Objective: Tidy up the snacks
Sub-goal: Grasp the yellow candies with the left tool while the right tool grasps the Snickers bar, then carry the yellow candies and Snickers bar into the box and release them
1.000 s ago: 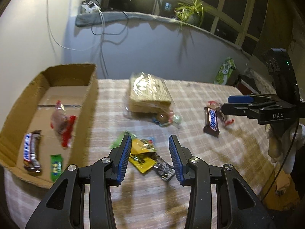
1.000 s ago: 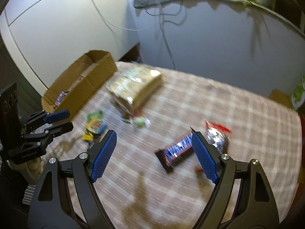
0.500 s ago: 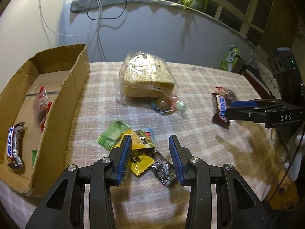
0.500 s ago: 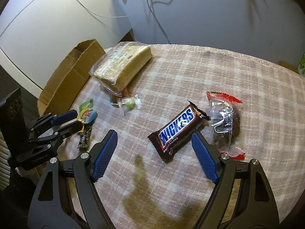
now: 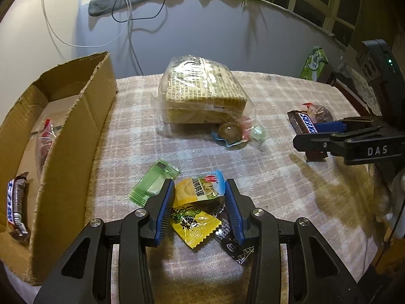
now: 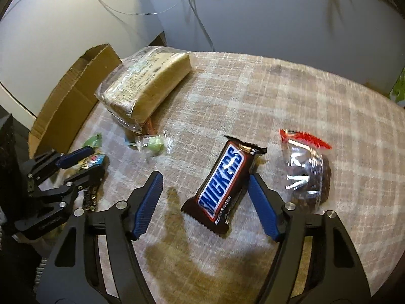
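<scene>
On the checked tablecloth my left gripper [image 5: 199,187] hangs low over a small pile of packets. Its jaws straddle a yellow-and-blue packet [image 5: 202,190] without pressing it. A yellow packet [image 5: 192,223], a dark packet [image 5: 233,243] and a green packet [image 5: 152,185] lie around it. My right gripper [image 6: 205,179] is closing around a Snickers bar [image 6: 222,174]. The right pad is near the bar's edge and the left pad stands clear of it. A cardboard box [image 5: 76,116] at the left holds another Snickers [image 5: 15,202] and a clear red-edged packet [image 5: 44,139].
A wrapped bread loaf [image 5: 202,93] sits mid-table with a round candy [image 5: 229,131] at its foot. A clear packet with a dark cake [image 6: 308,172] lies right of the Snickers bar. A green bag [image 5: 315,63] stands at the far right edge. Cables hang down the wall behind.
Both grippers have sunk toward the table. The left one came down over the yellow packets. The right one dropped around the Snickers bar and its jaws narrowed.
</scene>
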